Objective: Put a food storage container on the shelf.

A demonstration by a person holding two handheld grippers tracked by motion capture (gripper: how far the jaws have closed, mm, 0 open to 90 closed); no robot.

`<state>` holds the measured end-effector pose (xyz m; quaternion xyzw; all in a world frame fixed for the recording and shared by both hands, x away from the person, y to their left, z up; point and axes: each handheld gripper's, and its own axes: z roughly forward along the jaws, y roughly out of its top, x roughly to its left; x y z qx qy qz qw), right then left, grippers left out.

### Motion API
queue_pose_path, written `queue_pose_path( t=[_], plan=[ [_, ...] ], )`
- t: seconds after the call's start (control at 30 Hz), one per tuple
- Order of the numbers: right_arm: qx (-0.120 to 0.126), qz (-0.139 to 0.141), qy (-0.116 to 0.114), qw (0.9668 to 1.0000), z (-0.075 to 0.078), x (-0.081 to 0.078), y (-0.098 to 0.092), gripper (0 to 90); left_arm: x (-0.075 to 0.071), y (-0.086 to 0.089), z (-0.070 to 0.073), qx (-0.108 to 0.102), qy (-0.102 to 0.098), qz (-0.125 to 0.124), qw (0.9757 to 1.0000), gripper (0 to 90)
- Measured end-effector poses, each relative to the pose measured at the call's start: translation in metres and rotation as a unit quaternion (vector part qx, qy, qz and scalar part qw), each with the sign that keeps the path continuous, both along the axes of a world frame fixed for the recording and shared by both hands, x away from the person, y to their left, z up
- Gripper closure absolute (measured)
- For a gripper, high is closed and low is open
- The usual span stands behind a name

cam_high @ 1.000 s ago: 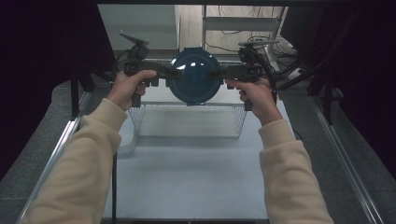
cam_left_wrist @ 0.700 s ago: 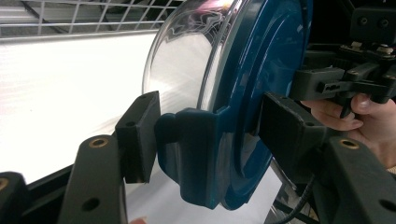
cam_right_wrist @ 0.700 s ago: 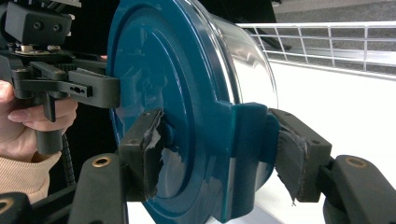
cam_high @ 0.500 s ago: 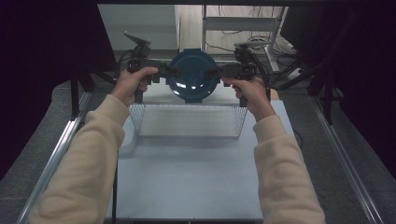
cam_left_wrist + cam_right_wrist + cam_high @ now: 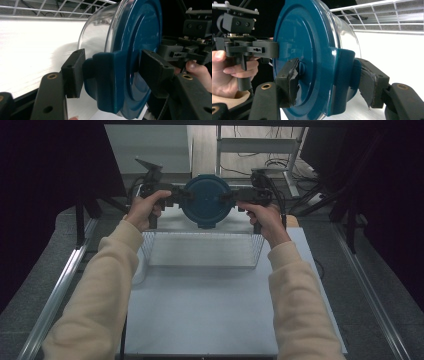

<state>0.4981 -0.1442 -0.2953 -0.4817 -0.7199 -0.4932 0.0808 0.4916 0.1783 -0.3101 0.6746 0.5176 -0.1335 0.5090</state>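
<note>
High view: both tongs hold a round glass container (image 5: pixel 206 200) with a blue lid between them, the left tongs (image 5: pixel 177 198) clamped on its left edge and the right tongs (image 5: pixel 231 197) on its right edge. It hangs tipped on its side, lid toward the person, above the far rim of a wire basket (image 5: pixel 200 251) that sits on the white desk (image 5: pixel 210 320). Left gripper view shows the jaws pressing a lid tab (image 5: pixel 107 80) from both sides; right gripper view shows the opposite tab (image 5: pixel 342 75) gripped likewise.

container (image 5: pixel 100 37) base: cut off by top edge | contents: cannot tell
</note>
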Motion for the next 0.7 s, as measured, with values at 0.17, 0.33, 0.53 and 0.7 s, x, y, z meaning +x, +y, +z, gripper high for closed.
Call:
queue_pose_path(
  t=[0.17, 0.33, 0.53, 0.7],
  plan=[
    [0.018, -0.012, 0.030, 0.9993, -0.006, 0.008, -0.002, 37.6, 0.006, -0.003, -0.002, -0.002, 0.012, 0.010, 0.9999, 38.7],
    [0.031, -0.024, 0.057, 0.9976, -0.011, 0.014, -0.003, 36.1, 0.013, -0.003, -0.008, -0.014, 0.033, 0.019, 0.9992, 37.7],
    [0.043, -0.040, 0.090, 0.9943, -0.017, 0.019, -0.004, 35.1, 0.017, -0.003, -0.014, -0.020, 0.047, 0.024, 0.9984, 36.4],
    [0.050, -0.053, 0.104, 0.9919, -0.021, 0.020, -0.003, 34.2, 0.018, -0.003, -0.017, -0.025, 0.048, 0.026, 0.9982, 35.6]
  ],
)
